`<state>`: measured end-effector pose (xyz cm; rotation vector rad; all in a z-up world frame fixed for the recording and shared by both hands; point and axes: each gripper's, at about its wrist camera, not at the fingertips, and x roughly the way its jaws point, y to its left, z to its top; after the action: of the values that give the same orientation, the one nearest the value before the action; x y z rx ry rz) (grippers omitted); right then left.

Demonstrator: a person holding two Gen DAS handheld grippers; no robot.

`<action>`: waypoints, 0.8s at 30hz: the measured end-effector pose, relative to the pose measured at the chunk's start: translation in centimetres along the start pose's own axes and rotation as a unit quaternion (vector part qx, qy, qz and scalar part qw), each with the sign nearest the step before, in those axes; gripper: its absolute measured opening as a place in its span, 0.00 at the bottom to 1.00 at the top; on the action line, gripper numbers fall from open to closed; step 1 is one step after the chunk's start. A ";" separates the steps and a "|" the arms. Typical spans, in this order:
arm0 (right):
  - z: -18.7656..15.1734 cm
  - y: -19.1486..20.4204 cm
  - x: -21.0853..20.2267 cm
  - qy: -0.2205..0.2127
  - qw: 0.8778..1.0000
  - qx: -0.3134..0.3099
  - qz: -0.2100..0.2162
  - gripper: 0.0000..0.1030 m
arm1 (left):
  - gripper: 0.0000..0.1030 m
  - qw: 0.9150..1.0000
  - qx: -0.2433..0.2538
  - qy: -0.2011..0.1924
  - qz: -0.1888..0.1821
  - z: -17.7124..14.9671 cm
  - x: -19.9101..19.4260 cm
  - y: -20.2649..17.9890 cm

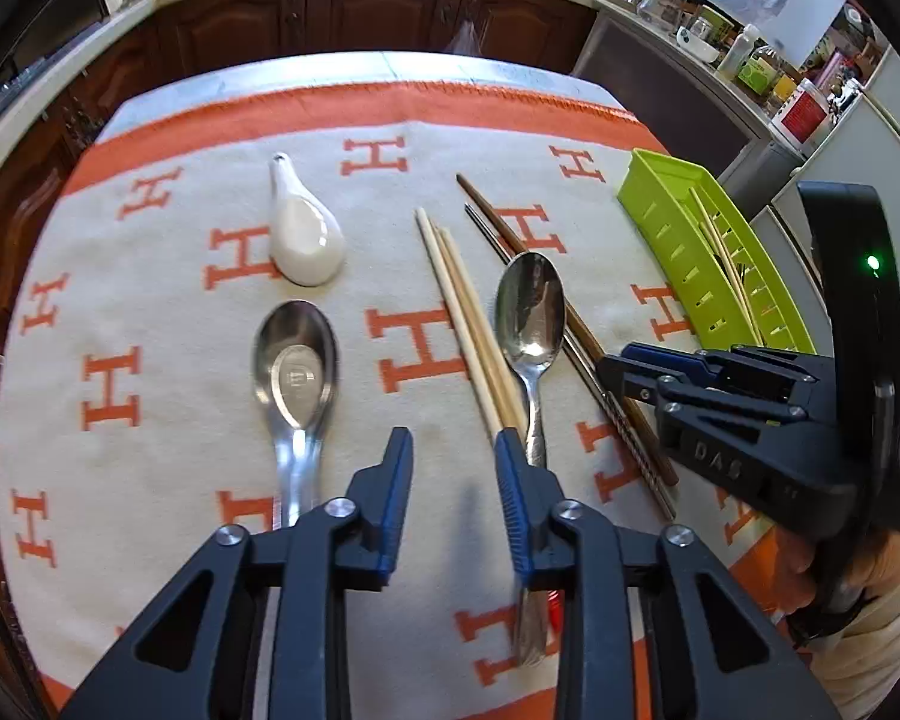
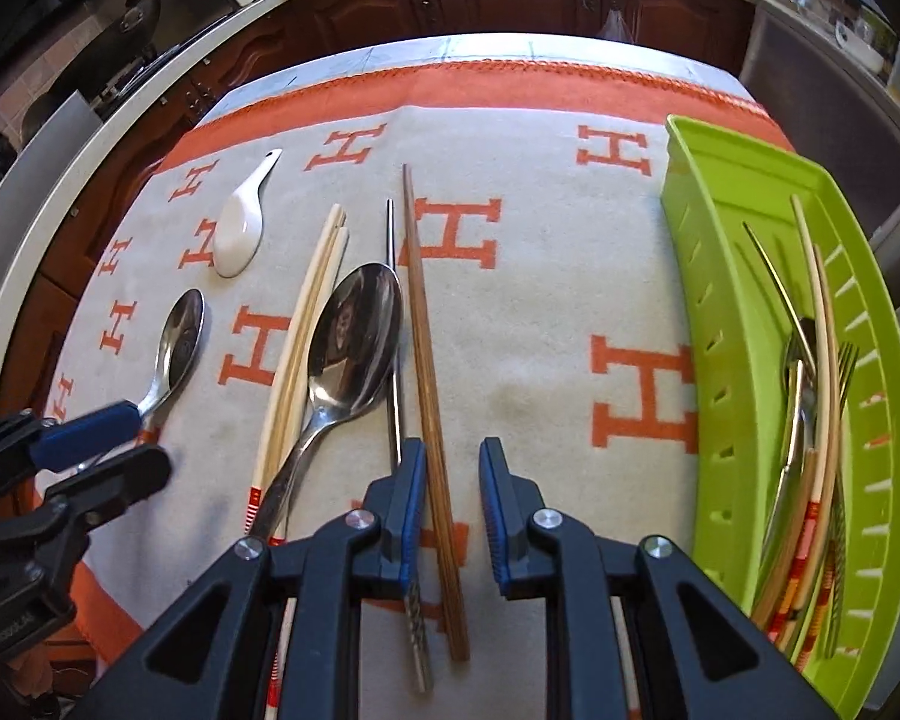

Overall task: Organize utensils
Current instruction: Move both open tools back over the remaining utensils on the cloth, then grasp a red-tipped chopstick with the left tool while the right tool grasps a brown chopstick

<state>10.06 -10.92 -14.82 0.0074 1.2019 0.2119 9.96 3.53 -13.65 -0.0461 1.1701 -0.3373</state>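
Your task is only partly done. In the green slotted tray (image 2: 744,192), at the right side of the bench (image 1: 480,69), some pale chopsticks (image 2: 825,348) and metal forks (image 2: 801,360) already lie together. On the H-patterned cloth (image 2: 546,312) many utensils still wait: a white ceramic soup spoon (image 1: 303,234), a flat-bottomed steel soup spoon (image 1: 296,360), a steel tablespoon (image 1: 529,306), a pair of light bamboo chopsticks (image 1: 459,306), one dark wooden chopstick (image 2: 426,360) and one thin metal chopstick (image 2: 393,324). Your left tool (image 1: 453,450) hangs low over the cloth with its jaws apart and nothing between them; its right finger stands at the near ends of the bamboo chopsticks and the tablespoon handle. Your right tool (image 2: 452,471) is also narrowly open and grips nothing; the dark wooden chopstick passes between its fingers, close to the left one, but the pads do not press it. I judge this chopstick is the next piece for the tray, and all six loose pieces remain after that.
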 end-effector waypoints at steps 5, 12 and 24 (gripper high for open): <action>0.1 1.1 0.3 -0.024 0.999 -0.035 -0.033 0.16 | 0.25 1.000 -0.007 0.015 -0.003 0.6 1.8 -0.3; -0.6 -0.8 -0.2 -0.027 0.999 0.018 -0.004 0.06 | 0.24 0.999 -0.014 0.033 0.003 1.1 4.0 -0.7; -2.9 -1.6 -1.2 -0.026 0.999 0.041 0.020 0.06 | 0.25 0.998 0.015 0.018 0.062 0.8 3.7 -1.9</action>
<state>7.24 -12.95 -14.94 0.1070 1.1582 0.1961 11.54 0.56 -16.26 0.0576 1.1968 -0.2472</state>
